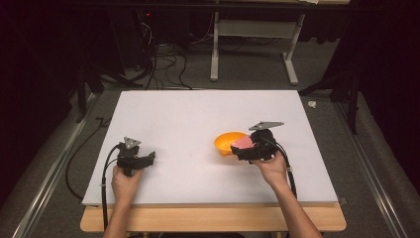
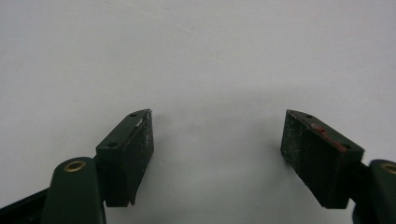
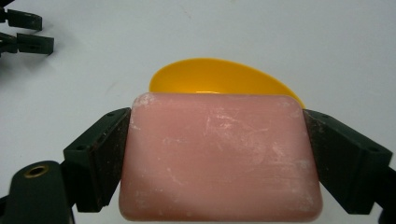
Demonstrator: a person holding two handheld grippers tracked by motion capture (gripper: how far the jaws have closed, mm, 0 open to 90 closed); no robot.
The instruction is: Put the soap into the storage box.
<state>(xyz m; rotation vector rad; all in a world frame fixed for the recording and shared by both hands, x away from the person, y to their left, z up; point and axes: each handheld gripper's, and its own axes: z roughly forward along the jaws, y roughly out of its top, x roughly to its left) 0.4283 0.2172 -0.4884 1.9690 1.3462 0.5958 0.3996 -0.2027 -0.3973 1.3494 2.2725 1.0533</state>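
Note:
A pink bar of soap (image 3: 219, 156) with a scuffed white-streaked face is clamped between the black jaws of my right gripper (image 3: 217, 154). In the high view the soap (image 1: 242, 143) hangs at the near right rim of an orange bowl (image 1: 228, 143), held by the right gripper (image 1: 246, 147). In the right gripper view the bowl (image 3: 215, 77) lies just beyond the soap. My left gripper (image 1: 148, 158) rests low at the table's left front, jaws wide apart. The left gripper view shows its jaws (image 2: 217, 149) with bare white table between them.
The white tabletop (image 1: 198, 114) has a wooden front edge (image 1: 213, 218). Beyond the table's far edge stand grey desk legs (image 1: 214, 44) and tangled cables (image 1: 163, 59) on the floor. The left gripper's jaws (image 3: 25, 32) appear at the top left of the right gripper view.

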